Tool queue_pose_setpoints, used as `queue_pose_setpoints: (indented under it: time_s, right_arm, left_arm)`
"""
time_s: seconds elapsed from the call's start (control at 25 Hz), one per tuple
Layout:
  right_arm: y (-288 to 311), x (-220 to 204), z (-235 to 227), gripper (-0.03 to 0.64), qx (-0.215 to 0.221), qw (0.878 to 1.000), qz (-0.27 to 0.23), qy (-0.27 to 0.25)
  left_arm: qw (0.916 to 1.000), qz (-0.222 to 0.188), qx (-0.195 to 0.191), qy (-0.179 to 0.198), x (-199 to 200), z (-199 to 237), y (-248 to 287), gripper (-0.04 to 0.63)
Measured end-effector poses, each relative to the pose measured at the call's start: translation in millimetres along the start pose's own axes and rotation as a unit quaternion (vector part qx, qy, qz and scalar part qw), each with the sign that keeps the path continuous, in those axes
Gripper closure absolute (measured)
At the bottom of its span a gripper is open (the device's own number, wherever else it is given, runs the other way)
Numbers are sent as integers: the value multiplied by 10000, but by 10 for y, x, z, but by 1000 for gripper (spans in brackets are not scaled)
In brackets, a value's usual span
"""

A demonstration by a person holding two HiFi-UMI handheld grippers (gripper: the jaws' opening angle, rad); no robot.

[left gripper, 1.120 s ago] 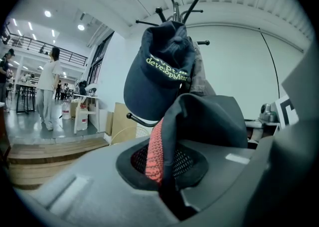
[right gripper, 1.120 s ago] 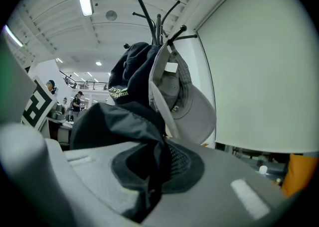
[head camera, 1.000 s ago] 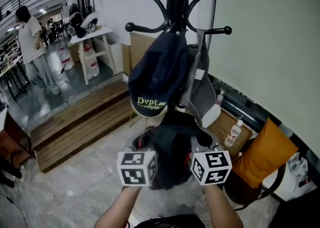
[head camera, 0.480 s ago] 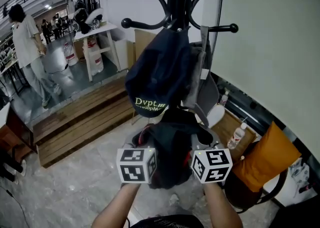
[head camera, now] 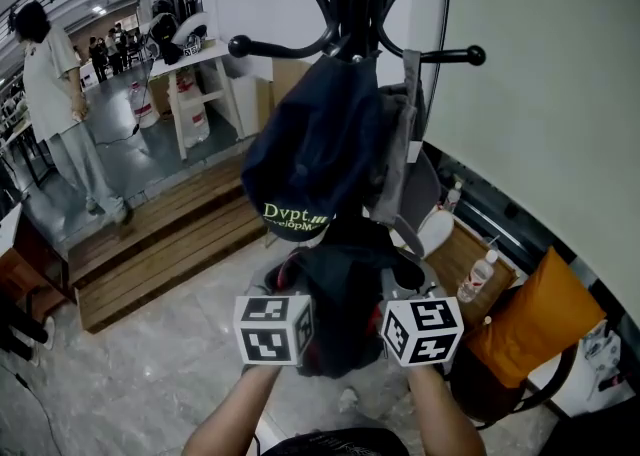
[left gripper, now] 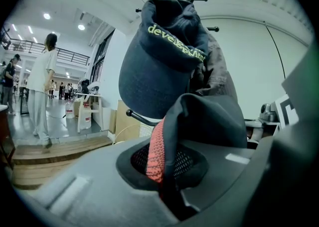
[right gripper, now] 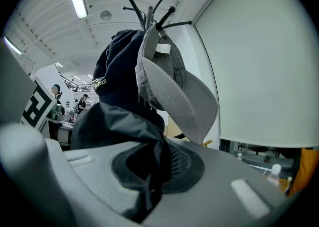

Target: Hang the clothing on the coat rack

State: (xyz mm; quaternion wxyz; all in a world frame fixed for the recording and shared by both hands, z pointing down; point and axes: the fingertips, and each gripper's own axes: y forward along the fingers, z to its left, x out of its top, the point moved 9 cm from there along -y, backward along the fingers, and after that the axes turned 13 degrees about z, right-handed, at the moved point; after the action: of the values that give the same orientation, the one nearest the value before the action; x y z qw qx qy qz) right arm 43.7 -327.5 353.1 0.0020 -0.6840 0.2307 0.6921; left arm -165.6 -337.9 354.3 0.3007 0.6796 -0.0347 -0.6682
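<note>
Both grippers are clamped on the one dark garment [head camera: 345, 309]; the left gripper [left gripper: 167, 188] has its jaws pressed together on a fold edged with red knit; the right gripper [right gripper: 149, 186] pinches plain dark cloth in the same way, so the garment hangs bunched between the two, low in the head view and well below the rack's arms. Over the last second the pair has eased a little nearer the coat rack [head camera: 352, 14]; the rack and its load loom slightly larger, and the brim of the navy cap [head camera: 310, 149] now sits just over the garment's top, with the grey cap [head camera: 408, 159] hanging beside it; neither grip looks any different. In the hall behind, a person [head camera: 55, 84] has walked on a few steps, which has no bearing on the work. By my reading this is still the approach; nothing is hung yet. The ball-tipped left hook [head camera: 240, 46] and the right hook [head camera: 478, 54] stand bare, both high above the cloth, so the next move probably calls for a clear lift and a collar or loop opened towards one tip. The likely trouble is brushing the caps off their pegs on the way up, or draping the cloth so shallowly that it slides off.
</note>
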Motion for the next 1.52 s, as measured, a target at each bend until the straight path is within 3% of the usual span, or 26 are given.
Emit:
queue_pose_setpoints:
  time_s: [1.0,1.52]
  right_arm:
    - [312,-98,-54,604,304,9994,160,-34]
    - [352,-293,-39,604,351,9985,400,93]
  left_arm:
    - [10000,39,30,-22,1,-4,278,584]
    - [9996,270,-27,-54,-174,-39,362,584]
